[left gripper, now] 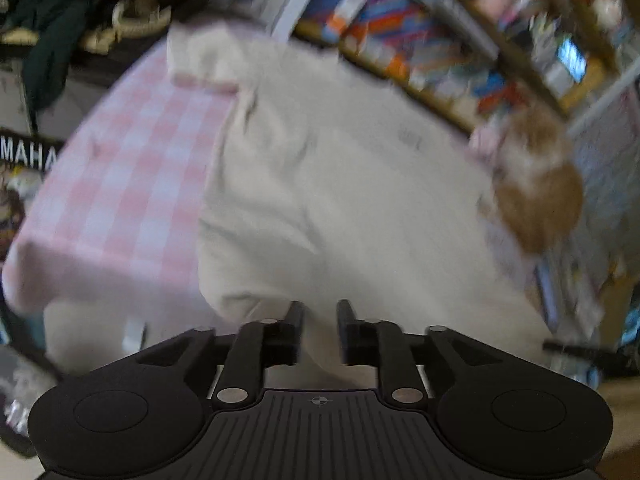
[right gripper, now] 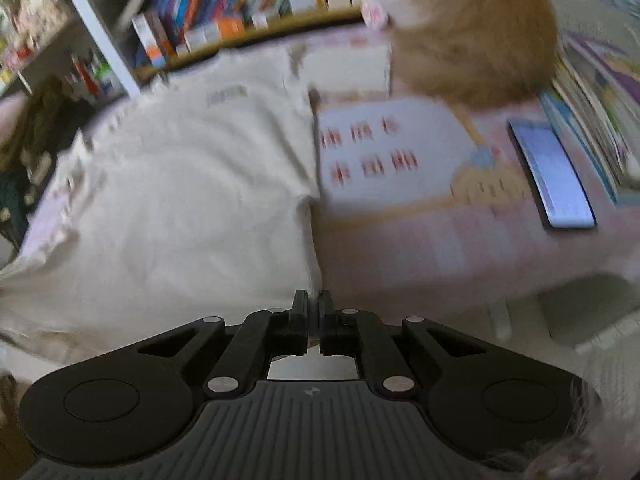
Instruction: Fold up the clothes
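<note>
Cream garment on desk: soft, light, limp, we judge. Best hold: hem corners. Left hand-held gripper spread over hem; right hand-held gripper nearly pressed together at hem edge, cloth between fingers unclear.

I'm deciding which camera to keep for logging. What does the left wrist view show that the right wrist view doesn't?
Only the left wrist view: the pink checked tablecloth beside the garment, and the left gripper, its jaws apart around cloth. Only the right wrist view: a phone, a printed sheet, stacked books, and the right gripper, jaws nearly closed at the garment's edge. Both: the cream garment, an orange-and-white furry thing, bookshelves.
</note>
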The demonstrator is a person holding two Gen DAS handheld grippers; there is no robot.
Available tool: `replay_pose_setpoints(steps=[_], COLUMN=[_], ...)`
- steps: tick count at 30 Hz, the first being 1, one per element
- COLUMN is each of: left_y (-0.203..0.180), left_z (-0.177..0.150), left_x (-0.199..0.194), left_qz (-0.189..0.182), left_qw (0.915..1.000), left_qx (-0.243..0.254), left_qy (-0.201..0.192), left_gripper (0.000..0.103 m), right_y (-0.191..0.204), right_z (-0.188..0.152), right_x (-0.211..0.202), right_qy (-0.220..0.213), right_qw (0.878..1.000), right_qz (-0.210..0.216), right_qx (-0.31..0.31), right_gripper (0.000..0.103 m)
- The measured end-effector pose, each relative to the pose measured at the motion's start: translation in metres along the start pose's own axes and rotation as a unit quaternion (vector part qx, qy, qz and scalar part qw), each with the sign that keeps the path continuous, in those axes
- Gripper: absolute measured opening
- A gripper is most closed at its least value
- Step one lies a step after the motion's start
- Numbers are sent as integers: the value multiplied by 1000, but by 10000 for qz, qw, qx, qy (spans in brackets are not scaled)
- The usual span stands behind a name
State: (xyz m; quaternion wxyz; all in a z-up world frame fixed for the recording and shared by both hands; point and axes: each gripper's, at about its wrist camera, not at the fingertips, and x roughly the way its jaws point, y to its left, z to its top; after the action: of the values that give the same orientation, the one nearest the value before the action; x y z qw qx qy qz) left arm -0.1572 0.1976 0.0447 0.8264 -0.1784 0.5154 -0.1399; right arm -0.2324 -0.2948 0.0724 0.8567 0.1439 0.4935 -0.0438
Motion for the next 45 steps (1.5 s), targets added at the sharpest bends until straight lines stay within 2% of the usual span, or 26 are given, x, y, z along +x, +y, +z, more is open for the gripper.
replay_pose_setpoints(steps=[1, 2, 4, 6, 9, 14, 20, 26, 32, 37, 39, 40, 41, 42, 45], left_y=[9, 16, 28, 35, 30, 5, -7, -17, -17, -10, -8, -8, -7, -6, 2], left_z=[-6, -11, -14, -11, 8, 58, 102, 144, 179, 198, 202, 204, 206, 207, 210], left_x=[6, 10, 12, 12, 10, 31, 79, 125, 155, 165, 167, 168, 169, 171, 169], left_qz=[206, 384, 607, 723, 750, 598, 821, 1084, 1507, 1727, 1794, 1857, 1920, 1982, 1993], left_qw=[9995, 9985, 9969, 9965, 9970, 9917, 9889, 9858, 9817, 9770, 9746, 9733, 9720, 9706, 9673], left_qx=[-63, -115, -218, -219, 103, 542, 623, 670, 374, -148, -289, -330, -371, -412, -637], left_qy=[214, 367, 455, 363, -177, -996, -1067, -1092, -1100, -1242, -1310, -1308, -1306, -1305, -1435], left_gripper=[54, 55, 55, 55, 55, 55, 55, 55, 55, 54, 47, 27, 13, 0, 0], right_y=[-1, -2, -3, -5, -2, 25, 59, 47, 27, 16, 14, 12, 11, 10, 11], right_z=[-6, -11, -19, -22, -20, 5, 53, 107, 162, 198, 205, 208, 211, 213, 215], right_x=[3, 5, 8, 8, 9, 34, 76, 119, 155, 184, 196, 202, 208, 212, 215], right_qy=[125, 197, 242, 185, 26, -351, -778, -774, -838, -803, -716, -652, -587, -536, -579], right_qw=[9999, 9995, 9981, 9975, 9979, 9970, 9913, 9927, 9949, 9960, 9967, 9972, 9977, 9980, 9976], right_qz=[-85, -236, -570, -677, -643, -502, -305, -289, -154, 48, 89, 112, 136, 154, 174], right_qx=[22, 19, -37, -56, -66, -474, -1020, -878, -535, -401, -361, -338, -315, -300, -339], right_gripper=[10, 23, 42, 42, 42, 44, 49, 49, 49, 48, 41, 32, 15, 10, 8])
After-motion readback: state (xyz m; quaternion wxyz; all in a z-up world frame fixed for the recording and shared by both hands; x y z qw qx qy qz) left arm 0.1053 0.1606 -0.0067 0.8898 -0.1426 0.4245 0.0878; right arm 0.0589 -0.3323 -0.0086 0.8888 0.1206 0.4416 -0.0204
